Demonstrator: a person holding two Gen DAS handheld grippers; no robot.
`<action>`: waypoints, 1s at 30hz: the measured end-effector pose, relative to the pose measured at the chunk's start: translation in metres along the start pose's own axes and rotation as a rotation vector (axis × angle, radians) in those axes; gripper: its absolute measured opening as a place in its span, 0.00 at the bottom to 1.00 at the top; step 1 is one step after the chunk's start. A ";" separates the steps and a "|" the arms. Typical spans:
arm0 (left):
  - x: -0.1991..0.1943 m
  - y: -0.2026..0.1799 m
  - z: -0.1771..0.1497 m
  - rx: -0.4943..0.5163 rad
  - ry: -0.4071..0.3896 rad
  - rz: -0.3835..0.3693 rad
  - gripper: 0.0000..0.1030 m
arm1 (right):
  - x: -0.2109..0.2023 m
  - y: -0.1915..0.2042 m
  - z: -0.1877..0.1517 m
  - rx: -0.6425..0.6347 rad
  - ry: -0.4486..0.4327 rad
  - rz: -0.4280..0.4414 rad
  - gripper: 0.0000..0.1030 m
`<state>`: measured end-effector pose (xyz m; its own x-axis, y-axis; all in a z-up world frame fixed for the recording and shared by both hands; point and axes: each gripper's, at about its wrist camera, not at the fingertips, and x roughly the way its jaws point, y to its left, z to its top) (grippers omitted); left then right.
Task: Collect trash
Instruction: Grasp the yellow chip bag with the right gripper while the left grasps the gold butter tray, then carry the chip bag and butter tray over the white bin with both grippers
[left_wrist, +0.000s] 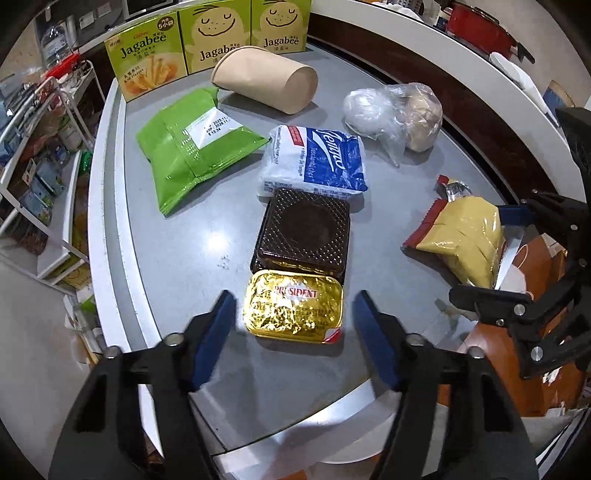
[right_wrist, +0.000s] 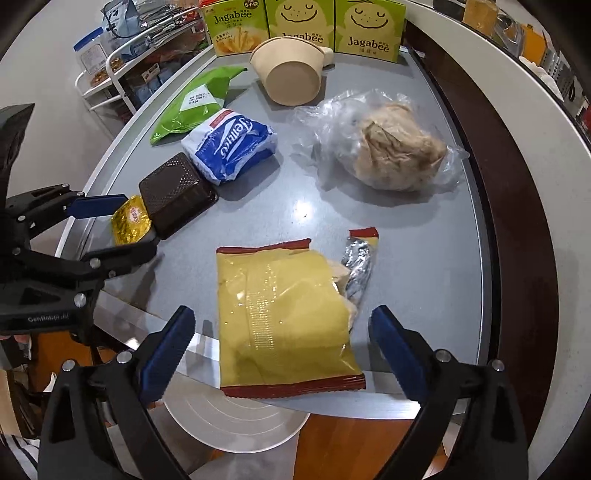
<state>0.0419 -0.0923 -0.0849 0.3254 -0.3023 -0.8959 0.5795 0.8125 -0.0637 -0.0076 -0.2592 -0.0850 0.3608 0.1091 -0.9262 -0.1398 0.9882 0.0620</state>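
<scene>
Gold foil marks the butter tub (left_wrist: 293, 312), which lies at the near edge of the grey table (left_wrist: 207, 236), touching the brown tray (left_wrist: 303, 232) behind it. The left gripper (left_wrist: 293, 332) is held over the tub with its jaws apart on either side; the pads are not seen pressing on it, so nothing is grasped. The right gripper (right_wrist: 282, 354) is likewise spread wide, straddling the yellow wrapper (right_wrist: 284, 317), whose near end overhangs the table edge; that wrapper is not gripped either.

The step in hand is judged to be the pick-up of these two pieces of trash. The tub would best be taken across its short sides, the jaws lowered until the pads sit below the rim, so that the foil lid is not merely pinched and peeled. Care is needed that the tray is not dragged along. The wrapper is thin and slick; it is better seized at the overhanging end, where a pad can pass beneath it, and closed on firmly, since loose contents may spill from its torn top.
</scene>
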 end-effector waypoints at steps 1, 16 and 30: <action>-0.001 -0.001 0.000 0.007 0.002 0.003 0.57 | 0.001 0.000 0.001 -0.004 0.003 0.000 0.88; -0.012 -0.004 -0.005 -0.009 0.004 -0.022 0.50 | -0.008 0.008 0.014 -0.034 -0.032 0.029 0.39; -0.052 0.002 -0.020 -0.084 -0.067 -0.007 0.50 | -0.038 0.017 0.004 -0.035 -0.082 0.077 0.39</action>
<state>0.0119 -0.0650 -0.0474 0.3723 -0.3388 -0.8641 0.5185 0.8481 -0.1092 -0.0202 -0.2459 -0.0475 0.4218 0.1941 -0.8856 -0.2018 0.9724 0.1170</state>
